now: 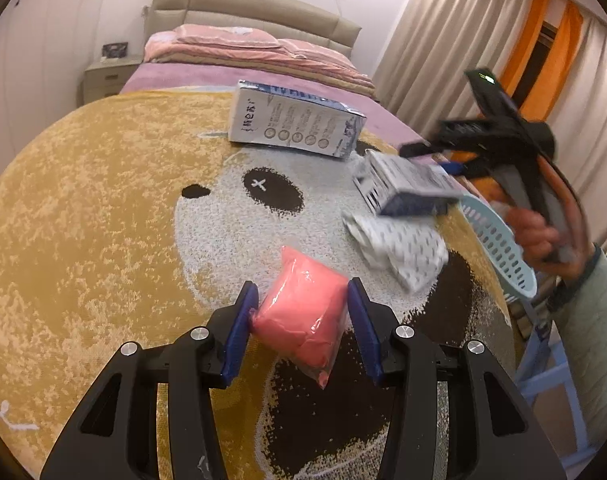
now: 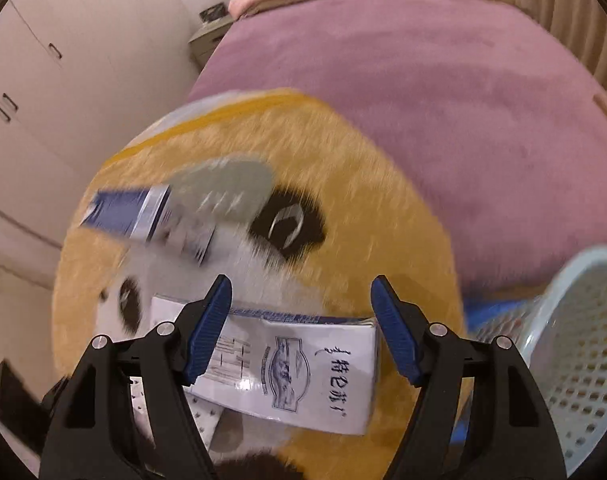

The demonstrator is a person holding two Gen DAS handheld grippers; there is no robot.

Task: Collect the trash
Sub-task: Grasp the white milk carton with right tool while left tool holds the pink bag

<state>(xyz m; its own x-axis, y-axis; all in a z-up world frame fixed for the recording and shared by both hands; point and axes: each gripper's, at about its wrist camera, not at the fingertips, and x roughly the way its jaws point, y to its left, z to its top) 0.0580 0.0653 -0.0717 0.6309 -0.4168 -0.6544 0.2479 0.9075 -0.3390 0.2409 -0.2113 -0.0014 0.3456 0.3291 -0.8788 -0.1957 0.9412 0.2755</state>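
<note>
Left gripper (image 1: 302, 320): jaws narrow, blue pads pressed on a soft pink packet (image 1: 303, 312) held clear above the bear-print blanket (image 1: 83, 220). Right gripper (image 2: 301, 328): jaws wide, nothing clamped, a white milk carton (image 2: 299, 372) lying between them on the blanket; judged best to settle the pads squarely on its two long faces before closing, since the carton looks light and could skid. Surroundings: second carton (image 1: 295, 124) farther up the bed, crumpled patterned wrapper (image 1: 399, 248) beside the first, pale blue perforated basket (image 2: 575, 344) just right, unobstructed.
</note>
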